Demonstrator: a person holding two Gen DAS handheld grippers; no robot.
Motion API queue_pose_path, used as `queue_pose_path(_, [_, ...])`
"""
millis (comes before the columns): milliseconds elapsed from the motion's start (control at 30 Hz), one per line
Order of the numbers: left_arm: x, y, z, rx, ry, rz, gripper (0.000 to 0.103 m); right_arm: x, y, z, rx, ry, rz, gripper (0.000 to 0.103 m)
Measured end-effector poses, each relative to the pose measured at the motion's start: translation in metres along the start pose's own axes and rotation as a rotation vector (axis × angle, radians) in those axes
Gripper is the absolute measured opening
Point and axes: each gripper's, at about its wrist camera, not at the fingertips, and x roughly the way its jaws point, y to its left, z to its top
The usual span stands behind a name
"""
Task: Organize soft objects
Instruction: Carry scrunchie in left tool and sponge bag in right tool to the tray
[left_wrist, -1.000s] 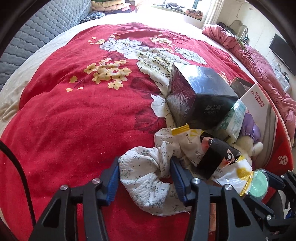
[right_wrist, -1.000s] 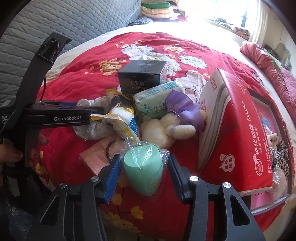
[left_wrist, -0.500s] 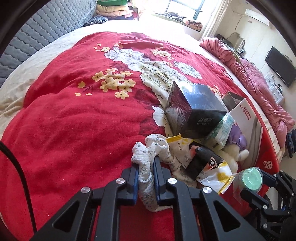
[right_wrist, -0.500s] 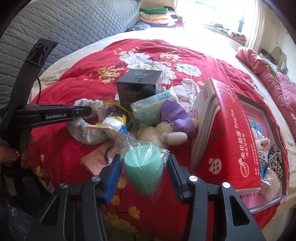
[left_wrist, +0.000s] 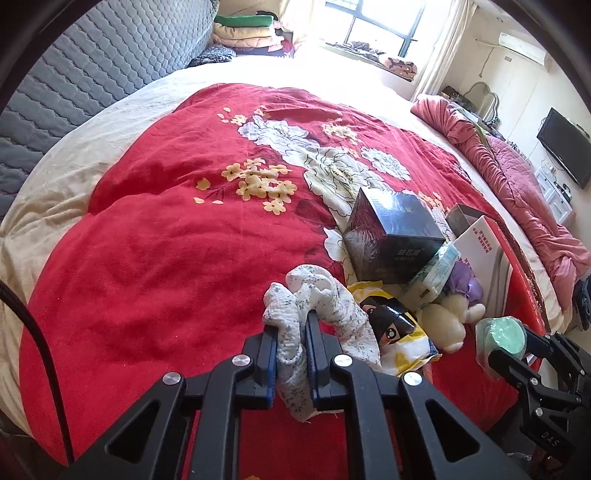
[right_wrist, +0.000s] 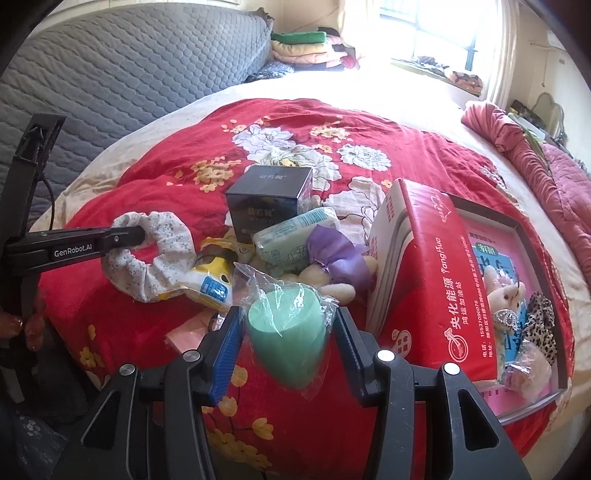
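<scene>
The left gripper (left_wrist: 291, 349) has its fingers pinched tight on the floral scrunchie (left_wrist: 317, 314), lifting one side off the red bedspread (left_wrist: 166, 258). The right gripper (right_wrist: 288, 339) grips the bagged green sponge (right_wrist: 288, 332) at mid-width, probably bound for the red box (right_wrist: 436, 280) on the right.

Pink packet (right_wrist: 186, 329) half hidden behind the right jaws; red box (right_wrist: 439, 295) print illegible.

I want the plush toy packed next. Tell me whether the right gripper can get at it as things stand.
Probably not yet: the right gripper is shut on the bagged green sponge, so its jaws are full. The plush toy itself lies uncovered just beyond it.
</scene>
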Motion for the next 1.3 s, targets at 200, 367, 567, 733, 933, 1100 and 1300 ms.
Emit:
queue_pose_path(200, [-0.021,-0.011,0.002,0.023,-0.041,0.020,0.013,-0.010,0.001,0.005,-0.008,-0.045,0.008,0.051])
queue_pose_path(367, [-0.037,-0.020,0.002,0.031,-0.072,0.044,0.013,-0.018,-0.002,0.008,0.003,-0.073,0.018,0.051])
queue_pose_path(567, [-0.055,-0.031,0.005,0.046,-0.092,0.046,0.013,-0.029,-0.005,0.012,0.011,-0.110,0.022,0.051])
queue_pose_path(733, [-0.069,-0.040,0.006,0.063,-0.120,0.027,0.013,-0.038,-0.007,0.015,0.019,-0.134,0.027,0.051])
queue_pose_path(933, [-0.082,-0.053,0.009,0.085,-0.139,0.034,0.013,-0.049,-0.010,0.017,0.035,-0.164,0.030,0.051])
queue_pose_path(1100, [-0.095,-0.066,0.012,0.114,-0.164,0.031,0.013,-0.061,-0.014,0.019,0.047,-0.194,0.033,0.051])
queue_pose_path(1300, [-0.108,-0.081,0.016,0.142,-0.186,0.027,0.013,-0.079,-0.022,0.024,0.068,-0.239,0.034,0.051])
